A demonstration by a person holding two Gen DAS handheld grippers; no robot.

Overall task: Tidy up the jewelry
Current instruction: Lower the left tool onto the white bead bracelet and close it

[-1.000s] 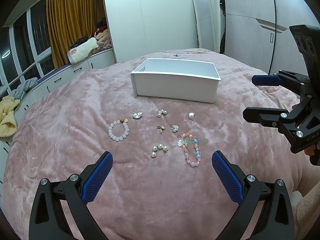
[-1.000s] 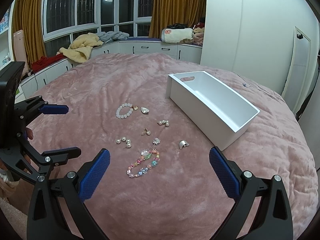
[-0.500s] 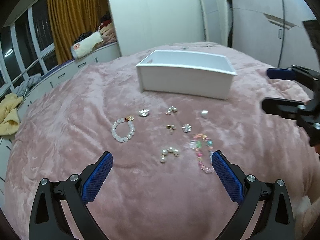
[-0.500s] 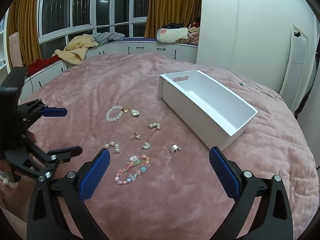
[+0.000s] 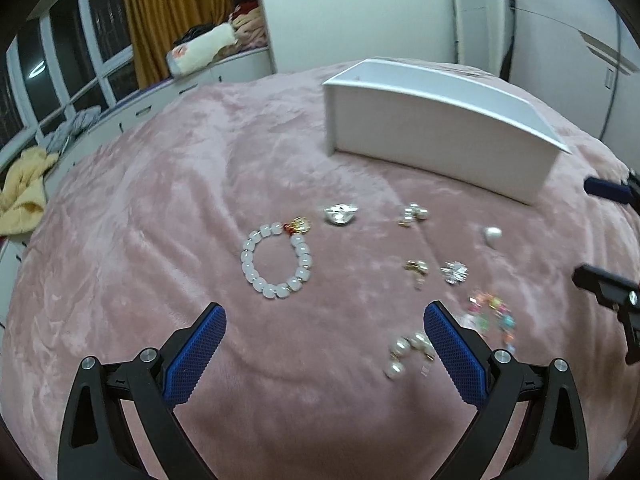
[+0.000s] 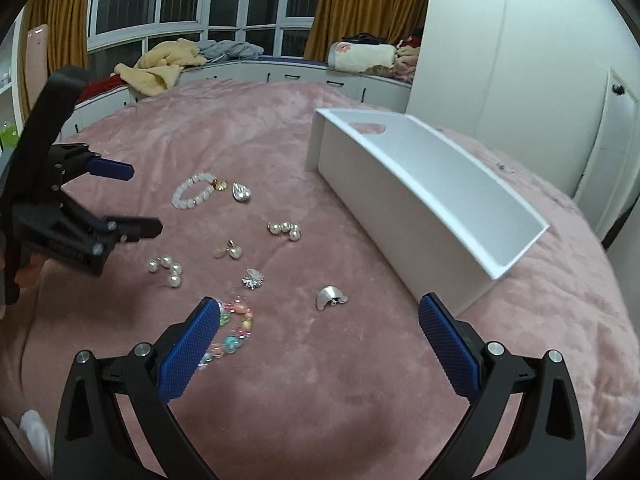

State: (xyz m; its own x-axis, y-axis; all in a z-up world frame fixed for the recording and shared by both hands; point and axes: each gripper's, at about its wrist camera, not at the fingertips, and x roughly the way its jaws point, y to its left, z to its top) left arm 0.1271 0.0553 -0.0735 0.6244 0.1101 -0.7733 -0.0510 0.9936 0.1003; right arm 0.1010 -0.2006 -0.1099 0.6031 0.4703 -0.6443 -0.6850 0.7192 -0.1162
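Observation:
Jewelry lies scattered on a pink blanket. A white bead bracelet (image 5: 276, 262) (image 6: 194, 196) lies just ahead of my open, empty left gripper (image 5: 322, 354). A pearl piece (image 5: 406, 350) (image 6: 166, 268) sits by its right finger. A multicoloured bead bracelet (image 6: 234, 330) (image 5: 494, 320) lies by the left finger of my open, empty right gripper (image 6: 320, 344). A silver shell piece (image 6: 330, 298) lies ahead of the right gripper. A white open box (image 5: 440, 148) (image 6: 432, 208) stands behind the jewelry. The left gripper (image 6: 120, 200) shows in the right wrist view.
Small earrings and brooches (image 6: 252, 278) (image 5: 416, 212) lie between the bracelets. A silver drop pendant (image 6: 241, 192) sits by the white bracelet. Window-side cabinets with piled clothes (image 6: 160, 68) run behind the bed. White wardrobes (image 5: 560, 40) stand beyond the box.
Both grippers have moved forward and lower toward the jewelry. The left one now hovers close behind the white bracelet, the right one beside the coloured bracelet. Both stay open.

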